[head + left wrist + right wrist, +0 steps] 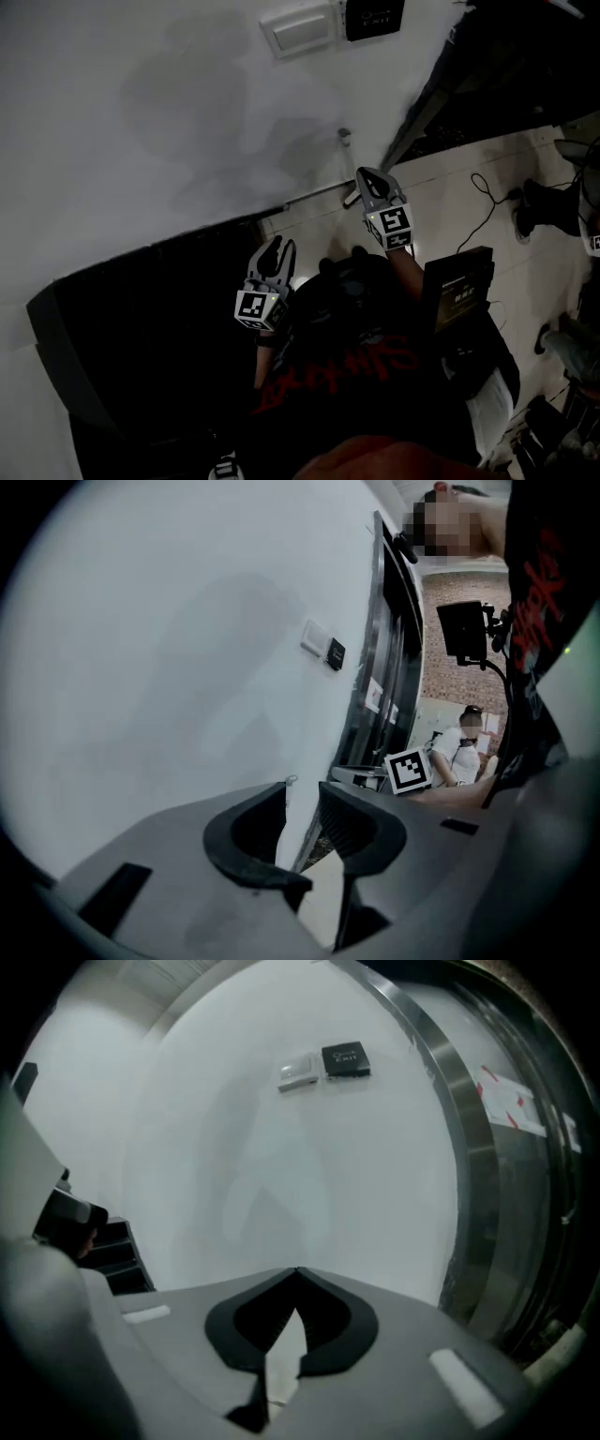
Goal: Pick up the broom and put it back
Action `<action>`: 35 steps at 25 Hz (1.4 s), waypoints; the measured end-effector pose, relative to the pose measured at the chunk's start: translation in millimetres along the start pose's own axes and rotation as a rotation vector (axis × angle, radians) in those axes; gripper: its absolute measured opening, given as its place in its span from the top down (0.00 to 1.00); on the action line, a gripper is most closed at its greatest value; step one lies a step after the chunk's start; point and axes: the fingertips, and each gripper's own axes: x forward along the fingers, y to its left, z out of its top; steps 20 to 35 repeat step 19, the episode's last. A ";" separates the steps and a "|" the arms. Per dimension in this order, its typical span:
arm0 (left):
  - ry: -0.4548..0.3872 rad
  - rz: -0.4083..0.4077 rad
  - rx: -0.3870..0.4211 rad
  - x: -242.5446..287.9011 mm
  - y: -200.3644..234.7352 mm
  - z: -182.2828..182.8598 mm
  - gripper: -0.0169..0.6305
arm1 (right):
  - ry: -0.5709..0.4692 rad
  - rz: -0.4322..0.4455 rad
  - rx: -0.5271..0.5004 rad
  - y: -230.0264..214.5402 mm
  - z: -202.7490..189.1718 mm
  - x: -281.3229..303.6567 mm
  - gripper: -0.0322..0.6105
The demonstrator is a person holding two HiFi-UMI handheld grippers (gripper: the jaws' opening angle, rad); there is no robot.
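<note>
A thin grey broom handle stands upright against the white wall, its foot by the baseboard. My right gripper is just right of the handle with its jaws shut and nothing between them; its tips meet in front of the bare wall. My left gripper hangs lower and to the left, apart from the handle, jaws open and empty. Through its gap the handle's small top end shows against the wall. The broom's head is hidden from me.
A white switch plate and a black sign hang on the wall above. A dark door frame runs at the right. A black box and cables lie on the tiled floor. A dark unit fills the lower left.
</note>
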 end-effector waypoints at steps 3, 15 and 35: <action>0.011 -0.093 0.032 21.2 -12.9 6.1 0.80 | -0.015 -0.030 -0.019 8.3 10.9 -27.2 0.95; 0.009 -0.273 0.057 47.8 -45.1 15.6 0.82 | -0.042 -0.109 -0.024 8.1 27.2 -89.8 0.95; -0.002 -0.287 0.052 40.1 -51.7 8.7 0.82 | -0.047 -0.114 -0.040 12.3 38.8 -104.8 0.95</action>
